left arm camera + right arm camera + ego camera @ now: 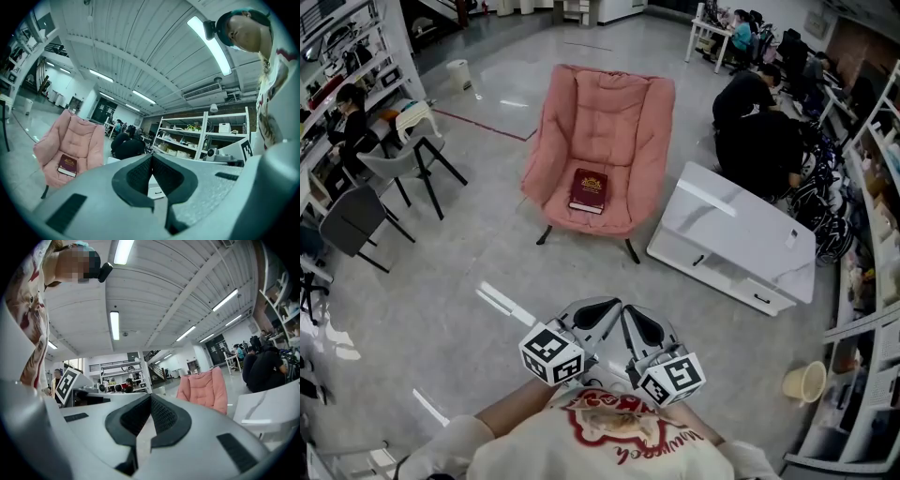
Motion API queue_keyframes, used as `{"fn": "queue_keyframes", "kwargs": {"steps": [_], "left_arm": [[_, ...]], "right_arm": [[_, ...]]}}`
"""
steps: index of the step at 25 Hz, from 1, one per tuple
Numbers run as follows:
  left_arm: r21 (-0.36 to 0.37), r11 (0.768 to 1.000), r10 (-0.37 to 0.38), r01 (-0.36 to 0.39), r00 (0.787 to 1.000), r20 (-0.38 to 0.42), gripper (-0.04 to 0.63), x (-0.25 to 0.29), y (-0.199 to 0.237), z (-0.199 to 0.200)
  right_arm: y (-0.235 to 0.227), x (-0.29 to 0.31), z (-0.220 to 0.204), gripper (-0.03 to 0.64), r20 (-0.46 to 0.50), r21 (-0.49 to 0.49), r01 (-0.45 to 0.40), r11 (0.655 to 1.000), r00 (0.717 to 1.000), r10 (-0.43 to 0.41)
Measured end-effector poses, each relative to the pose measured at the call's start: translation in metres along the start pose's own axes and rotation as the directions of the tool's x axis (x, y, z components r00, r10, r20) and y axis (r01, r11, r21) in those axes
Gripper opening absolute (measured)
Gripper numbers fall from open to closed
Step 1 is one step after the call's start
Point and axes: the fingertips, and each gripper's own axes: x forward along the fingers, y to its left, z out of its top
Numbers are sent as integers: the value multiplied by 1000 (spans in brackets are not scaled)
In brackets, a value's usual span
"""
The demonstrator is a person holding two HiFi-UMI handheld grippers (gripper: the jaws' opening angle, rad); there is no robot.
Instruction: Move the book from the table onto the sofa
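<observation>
Head view, steeply down: grey floor (441, 309) filling most of frame, pink sofa (600, 122) ahead at centre, white surface (741, 234) near it to the right. Book (588, 190), dark red, flat on the sofa seat near the front edge, cover up. Off the surface already, so task judged as good as done, with nothing left to carry.

Left gripper (602, 311) and right gripper (634, 319) low in frame, close against the chest, side by side, tips nearly touching, pointing level toward the sofa. Jaws of both pressed together, nothing between the pads.

Key relation: book straight ahead of both jaws and well apart from them, a shade left of the midline. Left hand judged marginally nearer, though with hardly any difference. Long axis running away from the person, front to back of the seat, slightly tilted, spine on the left side. Any fresh reach would likely need jaws parted first and an approach at the near short edge.

Left gripper view: closed jaws in the foreground, sofa and book both plain at left beyond them, shelves (197, 140) behind. Right gripper view: closed jaws too, upper part of sofa visible, seat and book hidden behind the gripper body, white surface at far right. Book's place relative to both hands readable only from head view.
</observation>
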Motion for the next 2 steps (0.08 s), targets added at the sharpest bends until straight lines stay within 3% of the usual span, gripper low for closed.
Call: {"fn": "queue_keyframes", "kwargs": {"steps": [2], "left_arm": [[1, 1000, 1, -1, 1000, -2, 3, 0, 3, 0]], "right_arm": [[1, 3, -1, 0, -1, -2, -3, 1000, 1000, 3]]}}
